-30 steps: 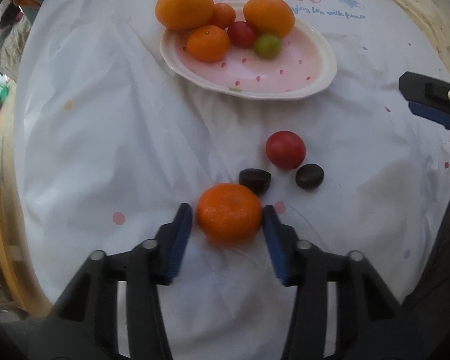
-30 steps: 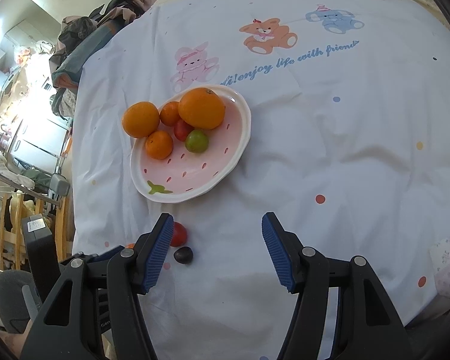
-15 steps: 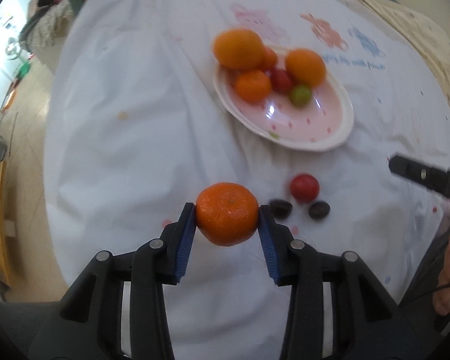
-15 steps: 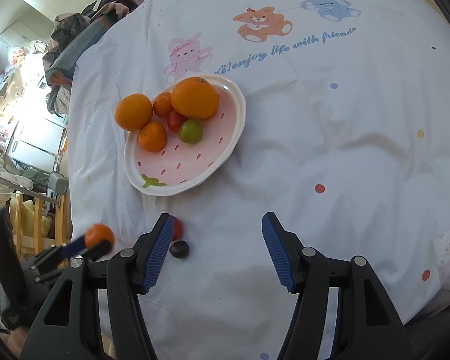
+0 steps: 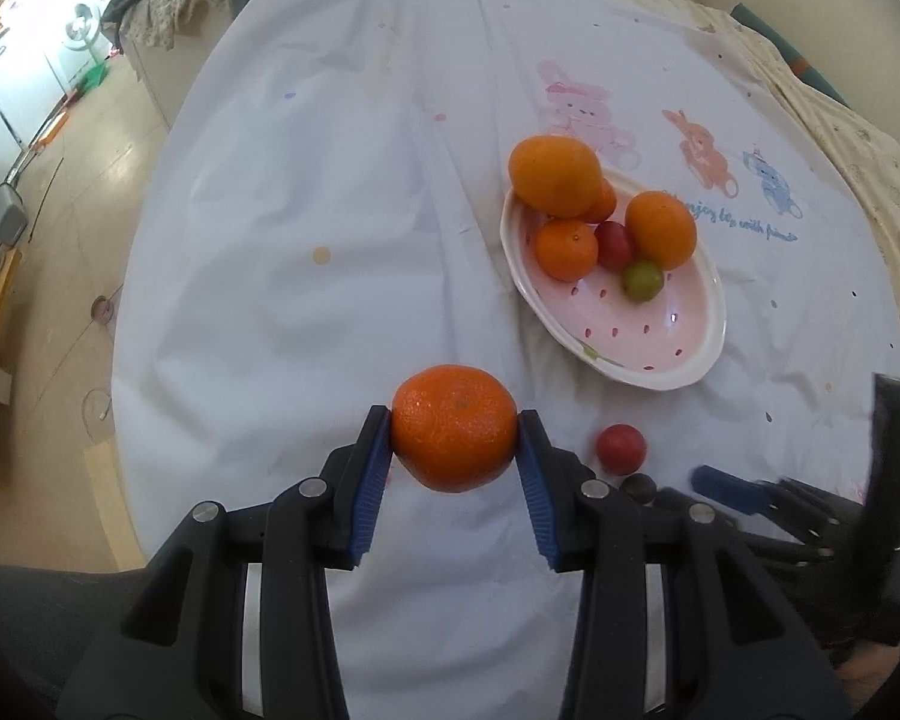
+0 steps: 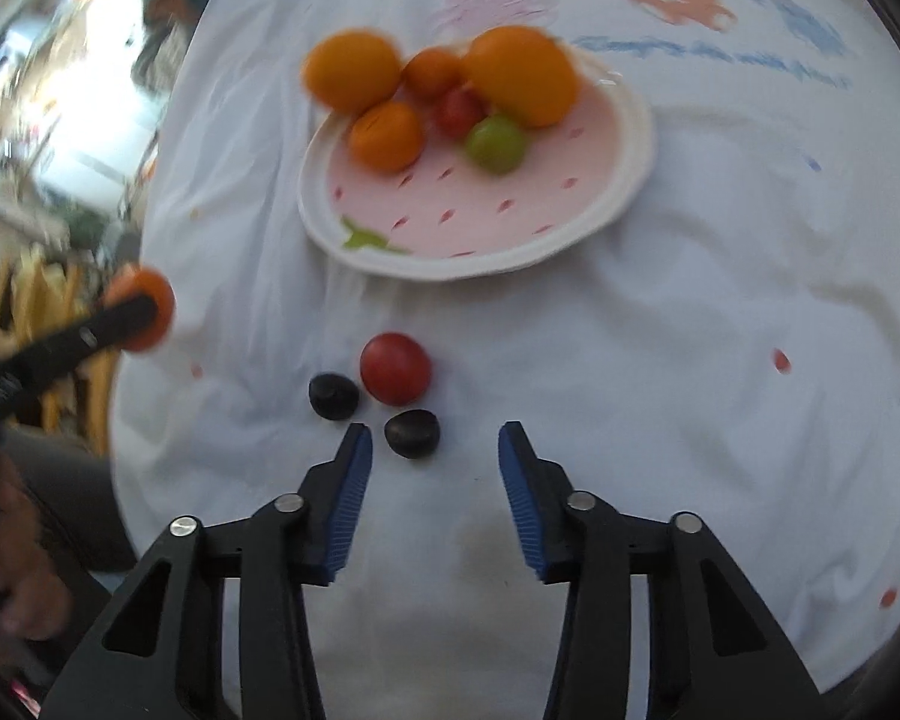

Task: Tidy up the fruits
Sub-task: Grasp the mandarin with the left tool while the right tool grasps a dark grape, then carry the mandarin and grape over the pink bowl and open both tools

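Now mandarin (image 5: 453, 427) clamped between left fingers (image 5: 373, 468), above tablecloth (image 5: 306, 276).

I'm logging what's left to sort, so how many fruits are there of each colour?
Orange: 5, four on the plate and one mandarin in the left tool
Red: 2, one on the plate, one on the cloth
Green: 1, on the plate
Dark: 2, on the cloth
Total: 10

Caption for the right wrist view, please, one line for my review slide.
Open right gripper nears a dark fruit on the tablecloth, with a red fruit and strawberry-patterned plate beyond.
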The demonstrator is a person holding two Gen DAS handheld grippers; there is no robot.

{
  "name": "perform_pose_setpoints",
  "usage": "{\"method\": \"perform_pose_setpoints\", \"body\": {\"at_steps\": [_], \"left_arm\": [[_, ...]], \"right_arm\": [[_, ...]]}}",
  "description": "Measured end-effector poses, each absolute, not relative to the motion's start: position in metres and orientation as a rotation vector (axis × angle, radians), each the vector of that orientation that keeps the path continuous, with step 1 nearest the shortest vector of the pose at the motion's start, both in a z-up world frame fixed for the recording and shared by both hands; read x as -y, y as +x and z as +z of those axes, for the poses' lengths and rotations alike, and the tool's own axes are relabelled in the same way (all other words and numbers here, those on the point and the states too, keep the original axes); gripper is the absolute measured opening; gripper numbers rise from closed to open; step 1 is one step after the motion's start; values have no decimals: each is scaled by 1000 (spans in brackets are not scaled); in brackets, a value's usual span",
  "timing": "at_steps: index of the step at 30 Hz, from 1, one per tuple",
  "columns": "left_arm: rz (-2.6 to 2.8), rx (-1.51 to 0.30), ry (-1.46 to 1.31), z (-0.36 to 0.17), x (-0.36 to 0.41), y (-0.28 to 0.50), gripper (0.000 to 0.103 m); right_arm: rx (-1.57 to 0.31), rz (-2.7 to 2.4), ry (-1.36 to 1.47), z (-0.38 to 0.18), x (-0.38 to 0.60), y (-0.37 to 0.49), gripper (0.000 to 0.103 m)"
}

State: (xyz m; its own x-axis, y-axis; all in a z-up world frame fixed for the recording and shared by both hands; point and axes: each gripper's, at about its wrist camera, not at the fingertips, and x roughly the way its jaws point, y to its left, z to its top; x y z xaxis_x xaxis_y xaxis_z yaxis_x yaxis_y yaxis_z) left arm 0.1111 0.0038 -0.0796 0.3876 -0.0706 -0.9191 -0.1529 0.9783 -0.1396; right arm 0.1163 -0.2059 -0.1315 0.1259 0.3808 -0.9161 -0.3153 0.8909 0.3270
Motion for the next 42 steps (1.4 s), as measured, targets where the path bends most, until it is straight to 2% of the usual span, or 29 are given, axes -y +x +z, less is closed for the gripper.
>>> {"method": "perform_pose_setpoints", "body": {"at_steps": [8,10,17,26,33,42], "left_arm": [[46,-1191,-238,-83,-6,113,37],[60,-1181,-219,-83,-5,113,37],[97,-1164,-172,-86,-6,110,37],[127,-1145,-126,-89,-10,105,37],[102,-1090,-121,-64,-4,112,37],[43,-1070,-78,-40,15,147,37]], "right_arm": [[-1377,529,-40,-150,183,118,32],[-1369,525,-73,-147,181,117,25],[-1373,529,-16,-139,196,112,25],[-1265,507,161,-92,244,104,25],[-1118,453,299,-64,272,123,25],[-1041,412,360,-50,294,157,25]]}}
